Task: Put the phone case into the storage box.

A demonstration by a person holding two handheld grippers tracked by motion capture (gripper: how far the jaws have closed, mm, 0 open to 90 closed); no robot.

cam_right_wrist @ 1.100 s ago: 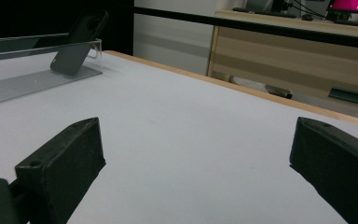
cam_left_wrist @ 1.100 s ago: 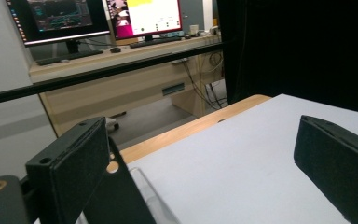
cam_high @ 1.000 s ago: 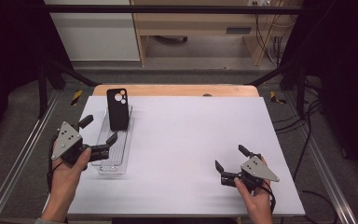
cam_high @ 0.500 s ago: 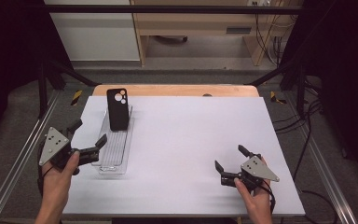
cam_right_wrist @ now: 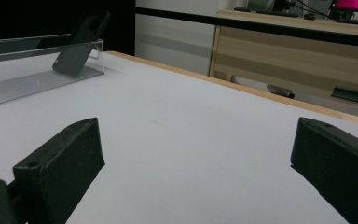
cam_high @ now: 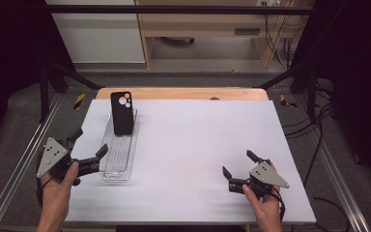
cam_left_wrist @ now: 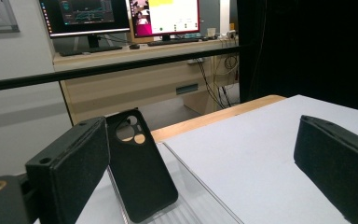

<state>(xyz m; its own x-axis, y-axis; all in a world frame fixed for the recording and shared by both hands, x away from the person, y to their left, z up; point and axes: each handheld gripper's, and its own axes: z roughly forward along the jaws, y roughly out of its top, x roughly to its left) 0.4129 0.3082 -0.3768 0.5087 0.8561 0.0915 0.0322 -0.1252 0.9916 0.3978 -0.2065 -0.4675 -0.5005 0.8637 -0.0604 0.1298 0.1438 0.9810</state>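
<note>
a black phone case (cam_high: 121,113) leans upright in the clear ridged tray (cam_high: 117,166), seemingly placed. left gripper (cam_high: 84,147) and right gripper (cam_high: 237,164) sit apart-jawed, empty; little looks left.

No text, label or number is legible anywhere.

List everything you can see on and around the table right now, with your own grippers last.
Phone case: one, black, propped upright at the far end of the tray.
Tray: one, clear plastic, ribbed floor, left side of the table.
Table: one, white top with a wooden far edge.
Monitors: two, lit, on a desk beyond the table.
Left gripper: one, black, jaws open, beside the tray's near end.
Right gripper: one, black, jaws open, over the table's near right.
</note>
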